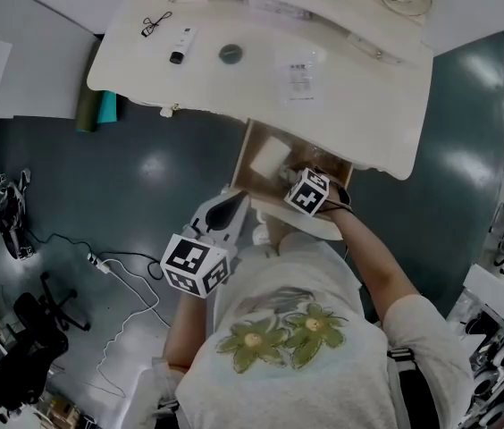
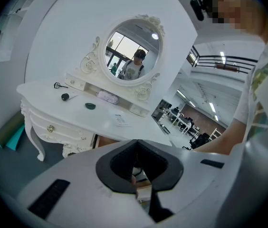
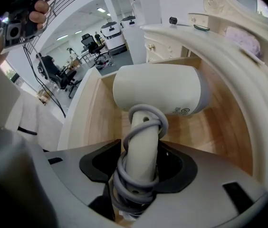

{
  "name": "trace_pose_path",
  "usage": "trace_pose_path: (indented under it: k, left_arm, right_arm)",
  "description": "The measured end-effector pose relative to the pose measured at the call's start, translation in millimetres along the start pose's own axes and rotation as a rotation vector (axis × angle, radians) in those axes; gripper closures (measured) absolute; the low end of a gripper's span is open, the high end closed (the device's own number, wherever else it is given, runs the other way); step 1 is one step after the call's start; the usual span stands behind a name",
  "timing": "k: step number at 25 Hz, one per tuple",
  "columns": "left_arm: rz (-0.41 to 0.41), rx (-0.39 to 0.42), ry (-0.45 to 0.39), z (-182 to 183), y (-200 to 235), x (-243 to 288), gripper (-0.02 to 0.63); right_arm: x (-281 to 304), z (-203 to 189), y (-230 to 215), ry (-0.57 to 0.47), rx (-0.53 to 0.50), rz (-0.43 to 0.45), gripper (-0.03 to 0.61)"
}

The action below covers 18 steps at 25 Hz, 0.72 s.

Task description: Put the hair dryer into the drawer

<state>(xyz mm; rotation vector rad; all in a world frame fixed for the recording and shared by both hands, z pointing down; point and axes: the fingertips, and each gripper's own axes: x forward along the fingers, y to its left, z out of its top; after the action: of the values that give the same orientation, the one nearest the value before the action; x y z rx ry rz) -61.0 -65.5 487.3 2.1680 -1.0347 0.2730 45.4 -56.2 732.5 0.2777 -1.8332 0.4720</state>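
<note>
Right hand-held gripper clamps the hair dryer by its handle, low inside the open drawer, centre frame. Left hand-held gripper is closed and empty. Left to do, by my reading: release.

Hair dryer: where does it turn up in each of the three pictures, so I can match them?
Head view: hair dryer at centre, pale, over the open drawer, beyond the right gripper.
Left gripper view: not visible in it.
Right gripper view: centre, its handle clamped in the right gripper.
Shared landmark: the white dressing table.

One hair dryer, one drawer, two tools
</note>
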Motion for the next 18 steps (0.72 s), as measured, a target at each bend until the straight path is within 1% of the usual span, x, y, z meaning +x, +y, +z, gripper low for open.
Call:
trace_pose_path:
  k: [7, 18]
  left_arm:
    - [0.004, -0.006, 0.010, -1, 2, 3, 0.603]
    - [0.008, -0.001, 0.022, -3, 2, 3, 0.603]
  right_arm:
    - [9, 0, -2, 0.010, 0.005, 0.008, 0.360]
    - [20, -2, -4, 0.026, -0.007, -0.006, 0.360]
